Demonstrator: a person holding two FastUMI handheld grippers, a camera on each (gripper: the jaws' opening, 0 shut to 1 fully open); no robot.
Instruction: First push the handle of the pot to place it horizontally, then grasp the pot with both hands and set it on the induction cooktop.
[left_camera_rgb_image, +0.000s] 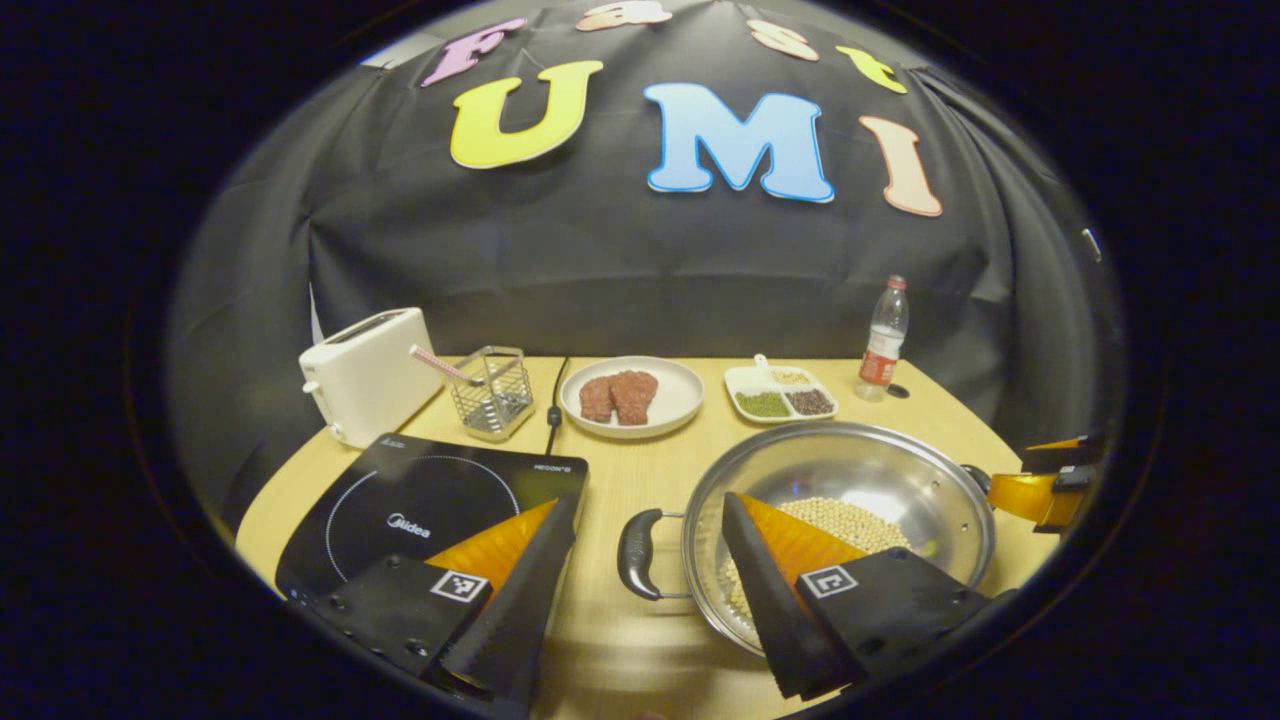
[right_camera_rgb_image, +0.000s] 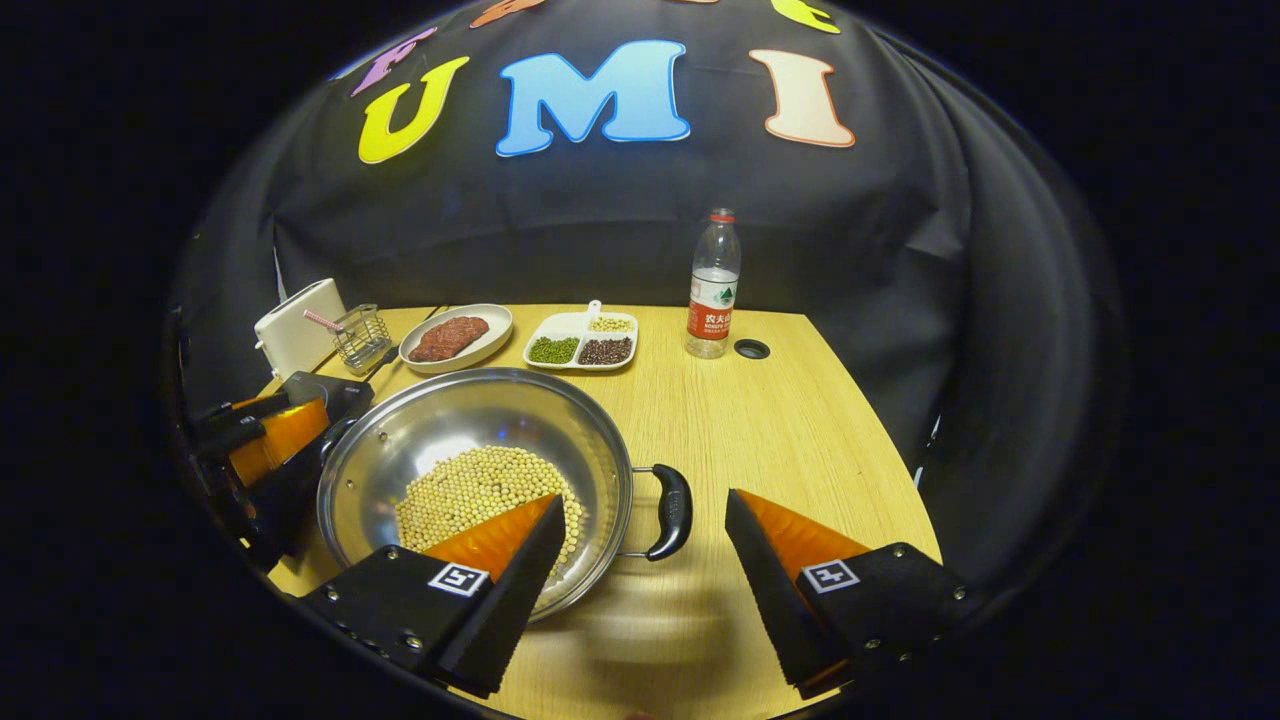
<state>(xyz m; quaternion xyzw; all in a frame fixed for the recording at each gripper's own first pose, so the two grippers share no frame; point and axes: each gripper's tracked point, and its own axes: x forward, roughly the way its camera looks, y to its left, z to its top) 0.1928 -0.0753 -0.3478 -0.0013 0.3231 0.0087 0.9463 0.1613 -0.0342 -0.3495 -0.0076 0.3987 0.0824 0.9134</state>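
Note:
A steel pot (left_camera_rgb_image: 850, 465) half full of pale beans sits on the wooden table, right of the black induction cooktop (left_camera_rgb_image: 430, 500). My left gripper (left_camera_rgb_image: 641, 503) is open, and the pot's black left handle (left_camera_rgb_image: 638, 553) lies between its fingers without being pressed. My right gripper (right_camera_rgb_image: 645, 498) is open too, straddling the right handle (right_camera_rgb_image: 672, 512) of the pot (right_camera_rgb_image: 470, 420). Each gripper also appears in the other's view, at the pot's far side: the right one (left_camera_rgb_image: 1050, 485) and the left one (right_camera_rgb_image: 265, 450).
Along the back stand a white toaster (left_camera_rgb_image: 365, 375), a wire basket (left_camera_rgb_image: 490, 392), a plate of meat (left_camera_rgb_image: 632, 397), a divided dish of beans (left_camera_rgb_image: 780, 395) and a water bottle (right_camera_rgb_image: 713, 285). Bare table (right_camera_rgb_image: 800, 430) extends right of the pot.

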